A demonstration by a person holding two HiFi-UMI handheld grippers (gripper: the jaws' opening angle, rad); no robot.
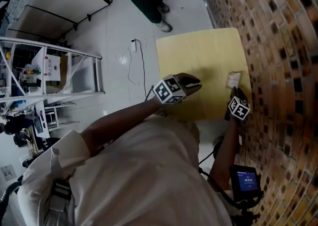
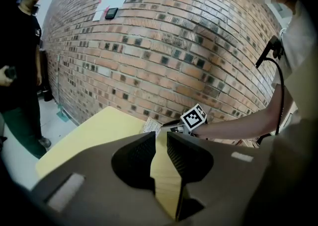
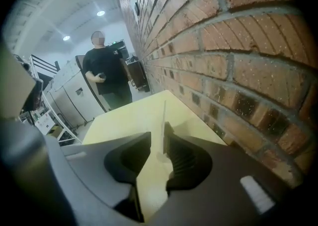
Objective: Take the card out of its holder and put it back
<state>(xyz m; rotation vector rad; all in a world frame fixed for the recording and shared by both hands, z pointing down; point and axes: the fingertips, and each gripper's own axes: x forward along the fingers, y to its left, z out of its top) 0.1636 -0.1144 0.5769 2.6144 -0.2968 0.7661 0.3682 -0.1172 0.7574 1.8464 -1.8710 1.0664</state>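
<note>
Right tongs (image 3: pixel 158 135) spread, card (image 3: pixel 163 113) upright between them near one pad; left tongs (image 2: pixel 161 138) slightly apart.

Dim, fisheye-bent frames — ceiling lamps (image 3: pixel 101 13) glow overhead, dark vignette at the corners

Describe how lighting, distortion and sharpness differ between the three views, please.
Head view: rather dim, the brick wall bends towards the edge, and the table is softly lit, without glare. Left gripper view: strong fisheye bulges the wall, and the left gripper itself looks soft. Right gripper view: dark corners, two ceiling lamps glare, and the near bricks appear huge.
</note>
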